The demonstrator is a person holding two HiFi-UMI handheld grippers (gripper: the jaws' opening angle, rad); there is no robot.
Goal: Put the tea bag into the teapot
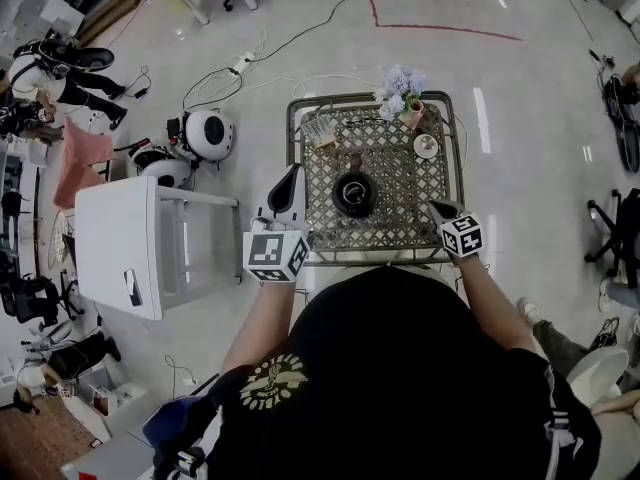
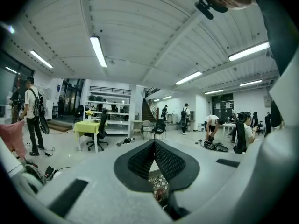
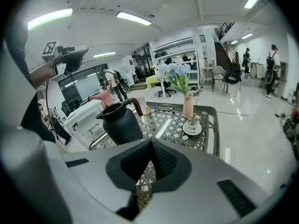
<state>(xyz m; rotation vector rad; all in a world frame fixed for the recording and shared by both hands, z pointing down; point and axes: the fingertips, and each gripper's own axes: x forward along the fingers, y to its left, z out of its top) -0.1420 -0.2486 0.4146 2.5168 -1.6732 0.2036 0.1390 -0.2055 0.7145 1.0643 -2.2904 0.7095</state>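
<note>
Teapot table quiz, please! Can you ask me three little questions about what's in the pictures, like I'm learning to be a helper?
1. True or false: the teapot stands on the floor.
2. Pick one: what is in the pink vase? A flowers, B spoons, C pencils.
3. Fill the gap: the tongs of the left gripper and the right gripper are both ____.

Key
1. False: the teapot stands in the middle of the lattice table.
2. A: pale flowers.
3. Shut, with nothing between them.
</note>
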